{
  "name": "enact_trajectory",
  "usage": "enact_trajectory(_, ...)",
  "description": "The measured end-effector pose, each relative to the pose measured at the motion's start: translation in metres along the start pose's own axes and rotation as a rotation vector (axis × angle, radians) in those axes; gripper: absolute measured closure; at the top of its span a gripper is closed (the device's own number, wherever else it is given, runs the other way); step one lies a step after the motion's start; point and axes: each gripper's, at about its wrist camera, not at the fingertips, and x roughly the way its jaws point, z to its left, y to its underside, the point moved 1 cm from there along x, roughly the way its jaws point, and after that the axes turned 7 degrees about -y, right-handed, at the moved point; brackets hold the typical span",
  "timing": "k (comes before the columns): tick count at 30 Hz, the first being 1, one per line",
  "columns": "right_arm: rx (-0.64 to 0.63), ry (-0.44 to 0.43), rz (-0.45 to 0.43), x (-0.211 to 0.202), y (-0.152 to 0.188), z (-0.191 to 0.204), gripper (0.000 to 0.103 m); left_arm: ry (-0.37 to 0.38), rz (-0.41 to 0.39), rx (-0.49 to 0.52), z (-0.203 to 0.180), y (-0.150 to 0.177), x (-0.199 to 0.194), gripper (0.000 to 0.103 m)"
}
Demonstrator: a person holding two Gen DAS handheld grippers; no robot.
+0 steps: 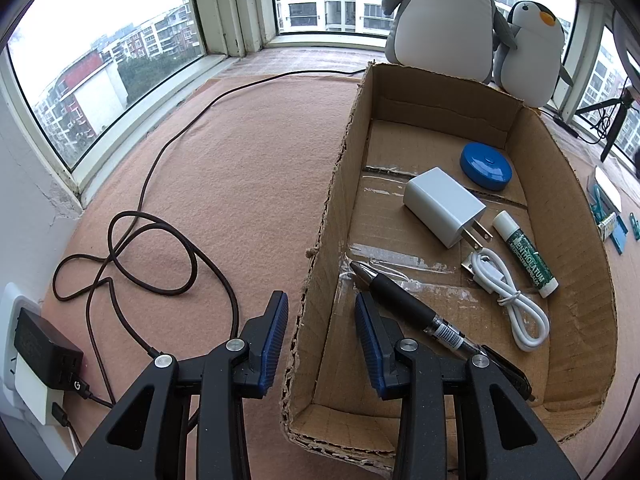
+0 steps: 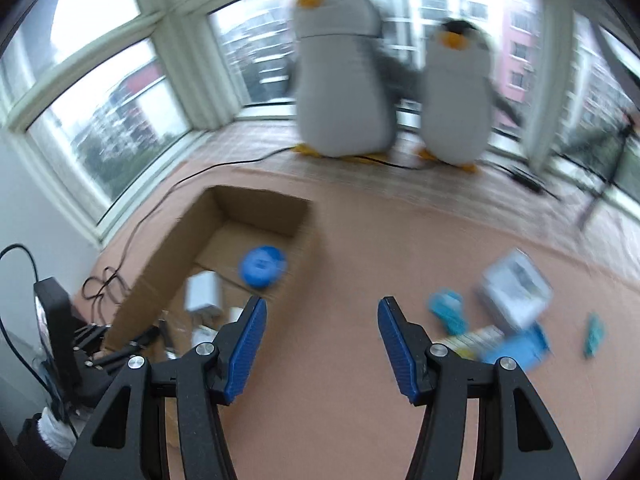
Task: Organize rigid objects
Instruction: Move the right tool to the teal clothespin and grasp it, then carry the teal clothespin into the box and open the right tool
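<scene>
Loose items (image 2: 508,320) lie at about 2 o'clock from the right tongs (image 2: 322,344), whose pads stand apart and empty; blur hides their long axes. Left tongs (image 1: 322,338) straddle and clamp the cardboard box (image 1: 320,248) wall at 9 o'clock. Right hand is nearer, so I judge it fetches.

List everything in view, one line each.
cardboard box: one, brown, on the pink blanket
round case: one, blue, in the box, far end
charger plug: one, white, in the box
lip balm: one, green and white, in the box
short cable: one, white, coiled in the box
pen: one, black, in the box, near end
plush penguins: two, grey and white, by the window
long cable: one, dark, looped on the blanket
small items: several, mostly blue, right of the box
left hand-held gripper: black, blue pads, closed astride the box's left wall
right hand-held gripper: open, empty
</scene>
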Motion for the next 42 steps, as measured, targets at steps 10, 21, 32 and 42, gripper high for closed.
enact_trajectory(10, 0.268, 0.247, -0.021, -0.044, 0.037, -0.146, 0.049, -0.007, -0.001, 0.011, -0.002, 0.001, -0.001, 0.065)
enact_trajectory(21, 0.421, 0.389, 0.035, -0.033, 0.04, -0.241, 0.049, -0.015, -0.003, 0.014, -0.006, 0.002, -0.002, 0.065)
enact_trajectory(32, 0.479, 0.408, 0.099, -0.007, 0.034, -0.269, 0.067, -0.016, -0.003, 0.014, -0.006, 0.003, -0.002, 0.065)
enact_trajectory(42, 0.463, 0.406, 0.105, -0.006, 0.038, -0.271, 0.085, -0.016, -0.004, 0.015, -0.005, 0.003, -0.002, 0.065)
